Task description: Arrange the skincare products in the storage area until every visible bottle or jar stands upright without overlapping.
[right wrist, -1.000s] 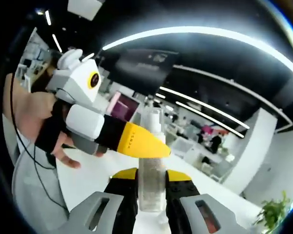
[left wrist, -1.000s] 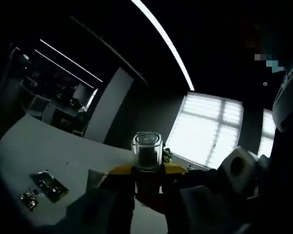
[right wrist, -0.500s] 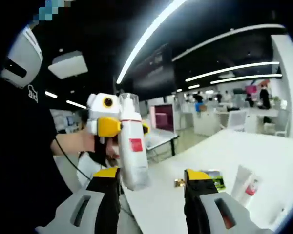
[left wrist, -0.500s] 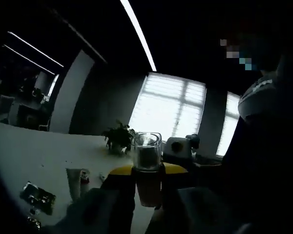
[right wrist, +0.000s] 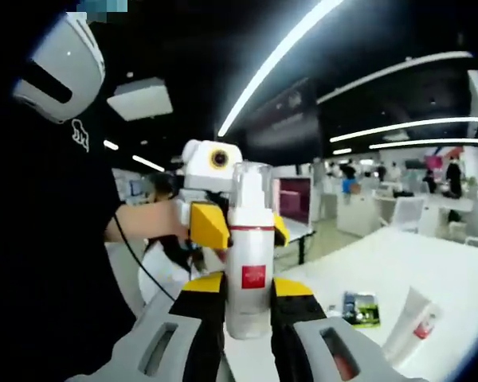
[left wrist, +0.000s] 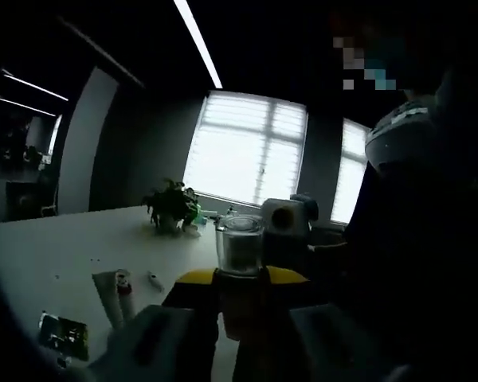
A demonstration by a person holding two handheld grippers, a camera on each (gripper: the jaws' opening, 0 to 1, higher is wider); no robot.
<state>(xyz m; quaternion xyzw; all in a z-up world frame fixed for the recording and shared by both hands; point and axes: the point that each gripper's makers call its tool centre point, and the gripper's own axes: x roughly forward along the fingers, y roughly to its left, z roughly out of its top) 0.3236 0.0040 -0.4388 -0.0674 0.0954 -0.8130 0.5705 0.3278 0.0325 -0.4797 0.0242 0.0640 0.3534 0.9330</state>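
Right gripper view: right gripper (right wrist: 248, 298) clamps pump bottle (right wrist: 249, 255); left gripper (left wrist: 239, 285) clamps bottle (left wrist: 239, 263) above table (left wrist: 56, 247).

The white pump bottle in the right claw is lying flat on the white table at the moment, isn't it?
Not quite: the white pump bottle is not lying on the white table; the right claw holds it upright in the air above it, as the right gripper view shows.

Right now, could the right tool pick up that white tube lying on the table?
Probably not yet. The right tool is shut on a white pump bottle, so its jaws are full. The white tube lies unobstructed on the table.
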